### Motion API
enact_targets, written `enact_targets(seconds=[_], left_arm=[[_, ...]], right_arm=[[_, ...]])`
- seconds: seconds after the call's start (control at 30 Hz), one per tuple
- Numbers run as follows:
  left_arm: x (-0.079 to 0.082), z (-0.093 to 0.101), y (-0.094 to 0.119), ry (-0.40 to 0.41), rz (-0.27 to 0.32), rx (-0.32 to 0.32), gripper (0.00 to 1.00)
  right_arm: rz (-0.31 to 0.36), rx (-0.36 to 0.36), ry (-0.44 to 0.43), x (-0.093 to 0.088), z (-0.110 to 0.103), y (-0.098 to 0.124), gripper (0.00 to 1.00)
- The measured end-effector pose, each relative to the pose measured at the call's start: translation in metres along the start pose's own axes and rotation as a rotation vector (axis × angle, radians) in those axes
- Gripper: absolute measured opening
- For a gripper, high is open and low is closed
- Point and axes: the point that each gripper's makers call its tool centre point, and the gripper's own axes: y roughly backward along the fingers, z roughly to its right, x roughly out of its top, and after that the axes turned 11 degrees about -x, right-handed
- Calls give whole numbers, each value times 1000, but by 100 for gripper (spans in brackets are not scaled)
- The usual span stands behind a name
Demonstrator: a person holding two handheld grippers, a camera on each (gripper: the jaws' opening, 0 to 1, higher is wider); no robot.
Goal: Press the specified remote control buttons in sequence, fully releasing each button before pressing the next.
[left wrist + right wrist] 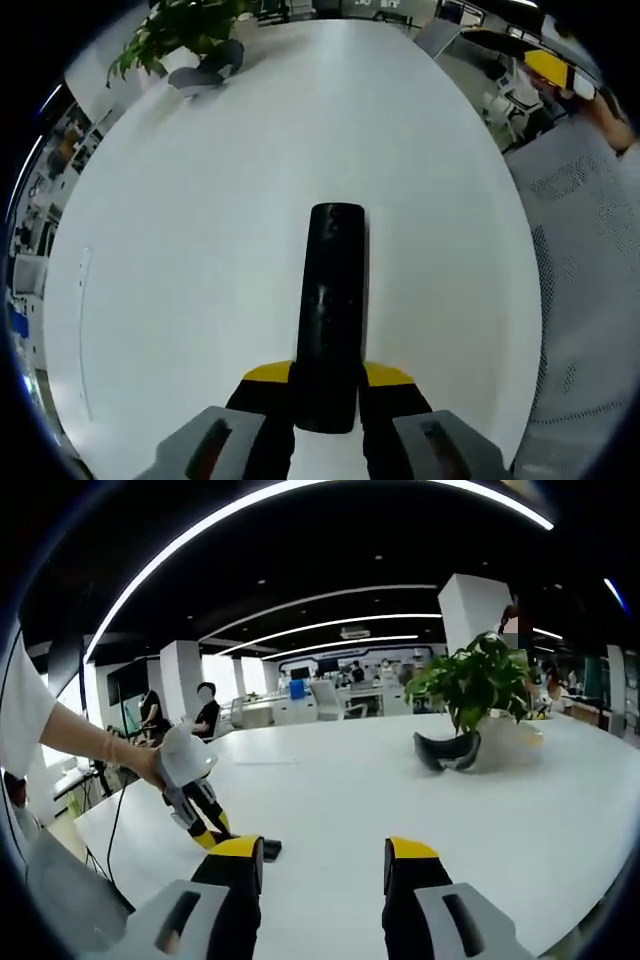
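— Between the left gripper's [326, 400] yellow-tipped jaws lies the black remote control [331, 315], clamped at its near end, long body stretched over the white table [200, 250] toward the far edge.
— And from the right gripper view?
— The right gripper [325, 865] hangs with jaws apart, nothing between them. The left gripper [205, 825] shows low at the table's left edge, a hand [150, 765] holding it. A potted plant [470, 705] stands toward the far right corner.

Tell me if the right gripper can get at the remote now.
Probably yes. The right gripper is open above bare table, and the remote, held by the left gripper, lies unblocked.
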Motion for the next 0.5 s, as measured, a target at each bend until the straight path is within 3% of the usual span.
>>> enact_targets(seconds=[0.5], left_arm=[[0,17,-3,25,43,11,23]], right_arm=[[-13,18,9,-2,-3,0,45]])
